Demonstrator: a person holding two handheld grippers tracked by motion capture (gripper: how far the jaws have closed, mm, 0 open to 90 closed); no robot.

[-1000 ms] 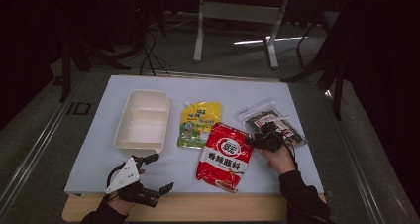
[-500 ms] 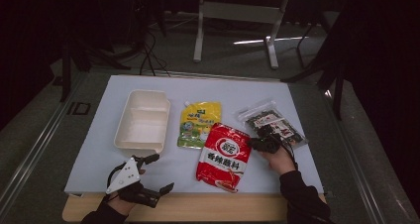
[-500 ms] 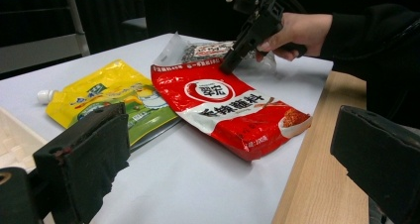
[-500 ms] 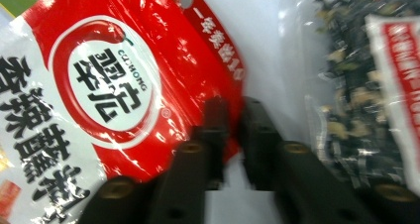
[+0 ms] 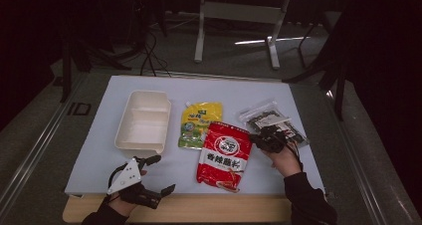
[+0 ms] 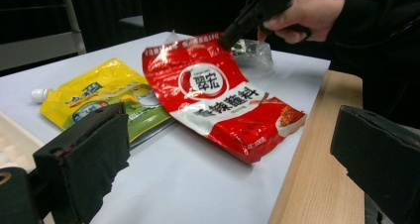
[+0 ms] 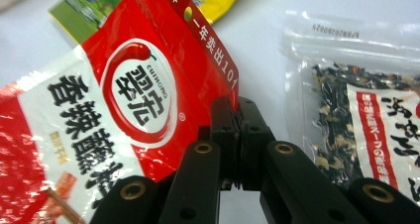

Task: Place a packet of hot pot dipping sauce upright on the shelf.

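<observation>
A red snack packet lies flat on the white table mat, its upper right corner slightly raised. My right gripper is shut on that corner; in the right gripper view the jaws meet on the red packet edge. The left gripper view shows the right gripper at the top edge of the red packet. My left gripper stands open near the table's front left edge, with nothing between its jaws.
A white two-part tray sits at the left. A yellow spout pouch lies beside it, partly under the red packet. A clear bag of dark dried food lies under the right hand. A wooden strip borders the front.
</observation>
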